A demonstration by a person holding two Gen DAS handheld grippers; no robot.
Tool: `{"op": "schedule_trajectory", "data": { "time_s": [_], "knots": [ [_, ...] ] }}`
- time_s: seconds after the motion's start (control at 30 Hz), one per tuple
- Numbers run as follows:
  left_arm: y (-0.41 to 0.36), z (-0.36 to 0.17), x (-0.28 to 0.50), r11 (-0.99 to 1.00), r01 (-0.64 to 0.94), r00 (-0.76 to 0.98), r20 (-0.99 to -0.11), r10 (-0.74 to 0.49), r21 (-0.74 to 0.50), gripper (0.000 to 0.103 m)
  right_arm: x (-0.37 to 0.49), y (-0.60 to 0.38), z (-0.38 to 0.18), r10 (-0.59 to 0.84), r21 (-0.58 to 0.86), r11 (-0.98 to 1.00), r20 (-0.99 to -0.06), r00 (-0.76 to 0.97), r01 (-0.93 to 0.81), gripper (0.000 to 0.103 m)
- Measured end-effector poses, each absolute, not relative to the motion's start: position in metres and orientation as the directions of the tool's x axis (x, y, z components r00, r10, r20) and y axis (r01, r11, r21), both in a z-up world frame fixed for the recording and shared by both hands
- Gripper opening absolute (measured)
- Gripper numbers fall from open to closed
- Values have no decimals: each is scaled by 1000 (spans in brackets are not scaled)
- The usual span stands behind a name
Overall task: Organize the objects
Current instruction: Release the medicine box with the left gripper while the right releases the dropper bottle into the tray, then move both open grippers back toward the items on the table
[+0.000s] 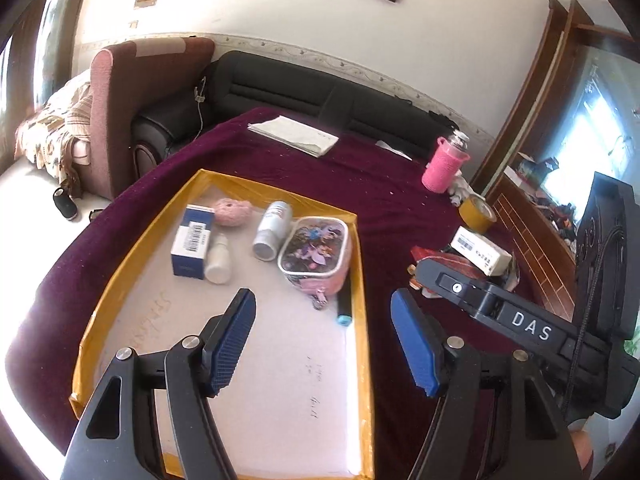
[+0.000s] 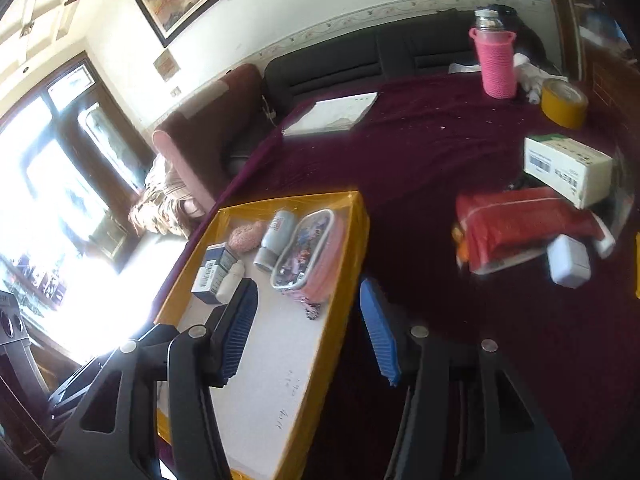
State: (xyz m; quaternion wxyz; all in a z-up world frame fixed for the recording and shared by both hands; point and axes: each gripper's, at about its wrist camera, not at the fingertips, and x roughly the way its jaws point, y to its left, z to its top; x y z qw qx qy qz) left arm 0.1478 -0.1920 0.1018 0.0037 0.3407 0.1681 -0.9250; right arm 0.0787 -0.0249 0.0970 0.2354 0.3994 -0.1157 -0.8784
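In the left wrist view we see the left gripper (image 1: 324, 340) hovering over the near half of a yellow-rimmed tray (image 1: 120, 280), its blue-padded jaws spread wide with nothing between them. Ahead of its fingers, at the far end of the tray, lie a blue and white box (image 1: 191, 242) with a barcode label whose digits we cannot read, a small white bottle (image 1: 219, 259) touching the box's right side, a pink knitted ball (image 1: 233, 212) behind them, a grey-white cylinder bottle (image 1: 271, 230) on its side with lettering too small to make out, and a pink cartoon pouch (image 1: 316, 254) further right. A black pen with a light blue cap (image 1: 343, 307) lies along the tray's right rim, just ahead of the right-hand finger. Faint handwriting on the tray's white floor is illegible. To the right, the other gripper's black body (image 1: 532, 330) carries the white letters "DAS". Beyond it on the maroon cloth (image 1: 380, 184) sit a white carton (image 1: 480, 252) with a barcode, a roll of yellow tape (image 1: 478, 213) and a pink-sleeved bottle (image 1: 444, 166); a stack of paper (image 1: 294, 136) lies far ahead.

In the right wrist view the right gripper (image 2: 308, 332) is also wide open and empty, its left finger over the tray (image 2: 340, 280) and its right finger over the cloth (image 2: 440, 148) beside the rim. Ahead and to the right lie a red packet (image 2: 520, 224), a small white block (image 2: 568, 262) against it, and the white carton (image 2: 568, 168), whose printing is blurred.
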Motion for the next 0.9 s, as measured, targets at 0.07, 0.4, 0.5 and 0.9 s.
{"op": "schedule_trajectory", "data": {
  "time_s": [0.07, 0.4, 0.5, 0.9],
  "knots": [
    [-177, 103, 154, -946, 107, -762, -636, 119, -306, 64, 80, -13, 92, -475, 371, -879, -649, -594, 299, 52],
    [-122, 105, 159, -965, 45, -719, -679, 149, -259, 64, 101, 33, 90, -473, 408, -876, -630, -615, 256, 53],
    [-117, 106, 159, -966, 33, -717, -680, 156, -256, 64, 100, 35, 91, -467, 409, -878, -625, -625, 247, 53],
    [-137, 87, 155, -946, 53, -688, -698, 199, -321, 64, 97, 20, 78, -439, 386, -894, -656, -614, 228, 53]
  ]
}}
